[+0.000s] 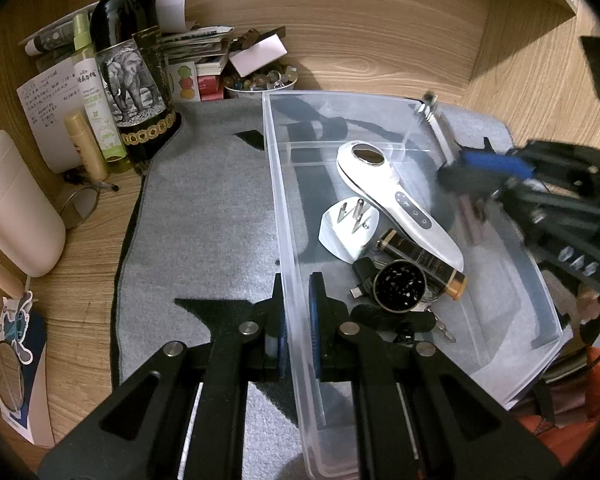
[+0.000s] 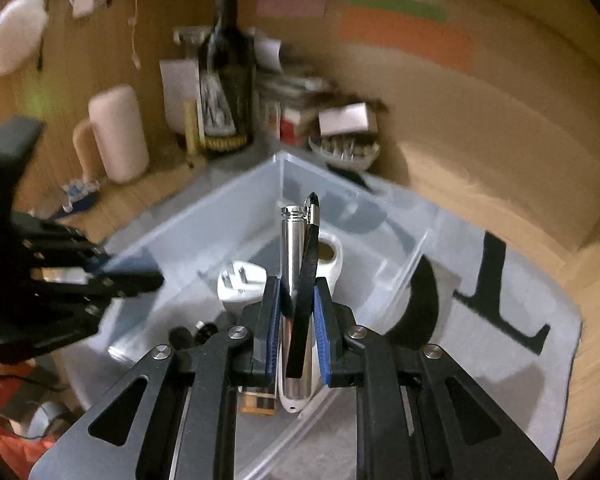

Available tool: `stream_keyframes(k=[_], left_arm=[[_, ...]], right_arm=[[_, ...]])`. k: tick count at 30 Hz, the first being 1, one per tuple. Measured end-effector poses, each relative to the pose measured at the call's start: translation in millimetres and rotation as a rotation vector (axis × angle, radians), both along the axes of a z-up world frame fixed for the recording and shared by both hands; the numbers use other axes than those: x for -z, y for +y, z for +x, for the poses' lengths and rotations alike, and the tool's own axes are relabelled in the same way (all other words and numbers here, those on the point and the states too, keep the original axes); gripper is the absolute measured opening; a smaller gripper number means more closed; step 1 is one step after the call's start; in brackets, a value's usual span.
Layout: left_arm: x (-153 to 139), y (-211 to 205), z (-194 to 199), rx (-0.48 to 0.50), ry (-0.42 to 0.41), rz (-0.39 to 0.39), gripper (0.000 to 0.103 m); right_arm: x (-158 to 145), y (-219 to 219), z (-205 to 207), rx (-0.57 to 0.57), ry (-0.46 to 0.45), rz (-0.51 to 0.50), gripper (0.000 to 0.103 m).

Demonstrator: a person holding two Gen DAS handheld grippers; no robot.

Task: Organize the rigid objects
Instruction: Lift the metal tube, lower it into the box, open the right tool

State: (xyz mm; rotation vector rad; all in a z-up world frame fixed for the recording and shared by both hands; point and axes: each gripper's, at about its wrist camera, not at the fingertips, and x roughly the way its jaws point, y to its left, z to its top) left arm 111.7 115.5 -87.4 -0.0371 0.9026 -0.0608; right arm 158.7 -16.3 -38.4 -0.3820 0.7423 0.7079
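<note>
A clear plastic bin (image 1: pixel 284 184) stands on a grey mat (image 1: pixel 204 208). It holds a white handheld device (image 1: pixel 396 204), a white plug adapter (image 1: pixel 344 232), a dark tube with a gold cap (image 1: pixel 424 264), a round black tin (image 1: pixel 399 285) and keys. My left gripper (image 1: pixel 298 312) is shut on the bin's left wall. My right gripper (image 2: pixel 298 312) is shut on a silver metal cylinder with a black strap (image 2: pixel 294 280), held above the bin (image 2: pixel 236 216). It shows blurred in the left wrist view (image 1: pixel 480 164), with the cylinder (image 1: pixel 438 128) over the bin's far right rim.
A wine bottle with an elephant label (image 1: pixel 130 64), a green spray bottle (image 1: pixel 94 92), a yellow tube (image 1: pixel 86 146), papers and a bowl of beads (image 1: pixel 262 80) crowd the back left. A pink container (image 1: pixel 14 204) and glasses (image 1: pixel 82 202) lie at left. Wooden walls enclose the desk.
</note>
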Motion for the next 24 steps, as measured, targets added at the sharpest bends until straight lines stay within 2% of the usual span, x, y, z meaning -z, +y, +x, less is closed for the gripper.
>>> stream_keyframes(k=[8,16,20,23,24], left_arm=[[-1,0,1,0.001,-0.001,0.001,0.009],[1,-2,3,0.000,0.006,0.000,0.009],[-1,-1,3,-0.007,0.003,-0.002,0.010],[-4,-1,2,-0.012,-0.006,0.014,0.012],[-6,-1,2,-0.013,-0.010,0.019,0.012]], right_arm=[[19,11,4,-0.025,0.064,-0.069,0.014],[14,8,3,-0.019,0.073,-0.057,0.017],[8,4,-1,-0.005,0.052,-0.041,0.035],[-1,-2,-6,0.008,0.032,-0.016,0.042],[-3,-5,-7,0.012,0.025,-0.009,0.047]])
